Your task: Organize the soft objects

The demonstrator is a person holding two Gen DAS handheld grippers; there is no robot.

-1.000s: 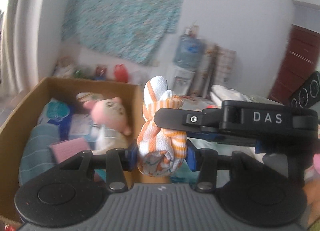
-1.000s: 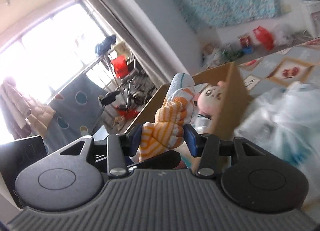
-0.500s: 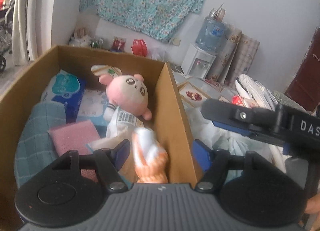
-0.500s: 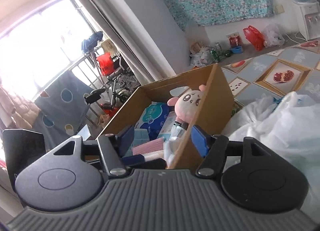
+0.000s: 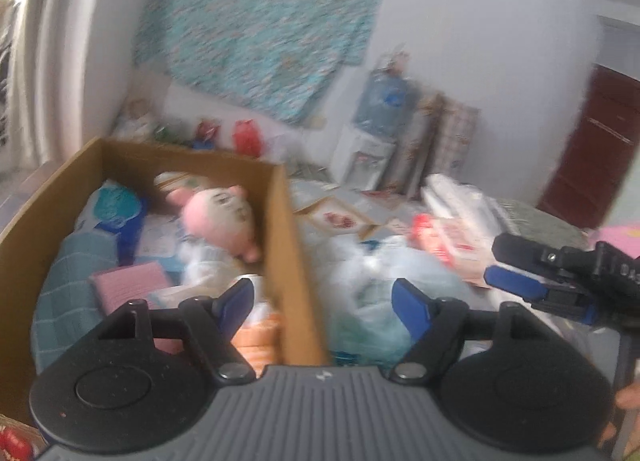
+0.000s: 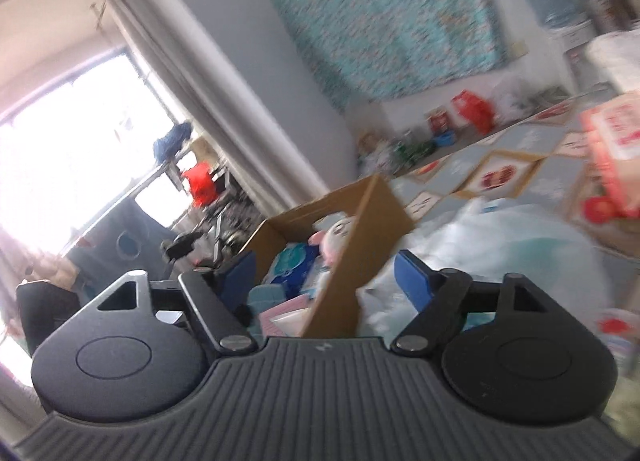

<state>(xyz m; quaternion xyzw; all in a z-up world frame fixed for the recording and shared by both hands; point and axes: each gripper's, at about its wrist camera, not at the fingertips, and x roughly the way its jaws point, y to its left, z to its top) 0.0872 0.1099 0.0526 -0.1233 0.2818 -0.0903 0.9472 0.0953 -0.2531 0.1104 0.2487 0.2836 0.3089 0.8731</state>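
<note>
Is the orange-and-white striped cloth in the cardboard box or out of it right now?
In. The orange-and-white striped cloth lies inside the cardboard box, against its near right wall; the open left gripper holds nothing.

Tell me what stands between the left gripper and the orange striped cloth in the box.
Nothing visible does. The orange striped cloth lies in the cardboard box, against its right wall, just below the open left gripper. That wall runs up between the fingers, beside the cloth, not over it.
</note>
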